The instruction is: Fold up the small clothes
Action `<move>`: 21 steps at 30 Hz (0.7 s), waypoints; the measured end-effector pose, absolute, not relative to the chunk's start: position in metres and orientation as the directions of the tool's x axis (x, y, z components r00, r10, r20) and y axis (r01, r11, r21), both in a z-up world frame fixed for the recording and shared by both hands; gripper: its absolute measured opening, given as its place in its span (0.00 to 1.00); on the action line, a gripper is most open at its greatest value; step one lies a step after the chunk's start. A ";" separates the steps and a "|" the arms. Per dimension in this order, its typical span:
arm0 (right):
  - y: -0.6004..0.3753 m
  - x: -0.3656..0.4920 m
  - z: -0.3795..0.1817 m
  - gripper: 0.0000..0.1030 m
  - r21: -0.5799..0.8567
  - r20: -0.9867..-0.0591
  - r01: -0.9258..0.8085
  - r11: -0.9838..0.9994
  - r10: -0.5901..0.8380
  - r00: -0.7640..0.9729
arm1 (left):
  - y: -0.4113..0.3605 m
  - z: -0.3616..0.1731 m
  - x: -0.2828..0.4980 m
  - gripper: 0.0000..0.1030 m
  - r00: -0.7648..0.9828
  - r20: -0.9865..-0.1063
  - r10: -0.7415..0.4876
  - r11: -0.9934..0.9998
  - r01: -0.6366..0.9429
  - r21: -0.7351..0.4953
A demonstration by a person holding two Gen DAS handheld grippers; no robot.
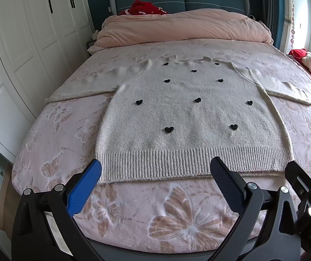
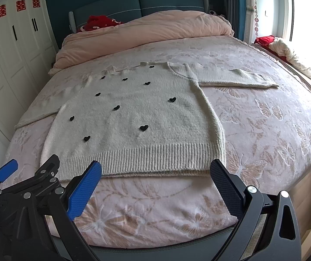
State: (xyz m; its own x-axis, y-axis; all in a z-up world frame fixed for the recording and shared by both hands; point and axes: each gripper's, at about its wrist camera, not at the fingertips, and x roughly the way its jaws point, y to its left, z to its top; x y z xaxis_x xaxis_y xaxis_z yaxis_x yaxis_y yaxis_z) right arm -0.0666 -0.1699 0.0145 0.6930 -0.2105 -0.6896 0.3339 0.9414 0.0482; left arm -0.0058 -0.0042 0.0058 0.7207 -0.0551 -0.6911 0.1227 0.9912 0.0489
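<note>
A cream knitted sweater (image 1: 188, 119) with small black hearts lies flat on the bed, front up, both sleeves spread sideways, ribbed hem nearest me. It also shows in the right wrist view (image 2: 133, 126). My left gripper (image 1: 155, 169) is open and empty, hovering just before the hem's left half. My right gripper (image 2: 155, 169) is open and empty before the hem's right half. The right gripper's frame shows at the left view's right edge; the left gripper's blue pad shows at the right view's left edge.
The bed (image 1: 155, 213) has a pink butterfly-patterned blanket. A pink duvet (image 1: 177, 28) is bunched at the headboard with red cloth (image 1: 142, 7) behind. White wardrobe doors (image 1: 25, 43) stand left. Red and cream fabric (image 2: 285, 50) lies by the window at right.
</note>
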 end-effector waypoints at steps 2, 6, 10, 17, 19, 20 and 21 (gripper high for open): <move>-0.169 -0.066 0.014 0.95 0.048 -0.690 0.334 0.941 -0.211 0.692 | -0.005 0.005 -0.006 0.95 0.719 -0.693 -0.055 0.991 0.122 0.049; -0.170 -0.064 0.009 0.95 0.051 -0.695 0.333 0.941 -0.206 0.689 | -0.006 0.002 -0.005 0.95 0.706 -0.706 -0.052 0.991 0.122 0.049; -0.186 -0.057 0.001 0.95 0.068 -0.710 0.335 0.940 -0.191 0.678 | -0.006 -0.009 0.002 0.95 0.650 -0.758 -0.055 0.991 0.126 0.037; -0.308 -0.031 -0.015 0.95 0.160 -0.736 0.466 0.870 -0.209 0.644 | 0.009 -0.021 0.024 0.95 0.581 -0.804 -0.126 0.991 0.104 -0.080; -0.349 -0.020 -0.015 0.95 0.167 -0.734 0.508 0.845 -0.238 0.636 | 0.010 -0.023 0.029 0.95 0.593 -0.797 -0.118 0.992 0.106 -0.068; -0.377 -0.012 -0.015 0.95 0.173 -0.733 0.536 0.826 -0.255 0.630 | 0.009 -0.025 0.032 0.95 0.595 -0.795 -0.116 0.992 0.109 -0.064; -0.402 -0.004 -0.015 0.95 0.182 -0.732 0.558 0.810 -0.268 0.627 | 0.009 -0.027 0.036 0.95 0.597 -0.794 -0.112 0.992 0.111 -0.056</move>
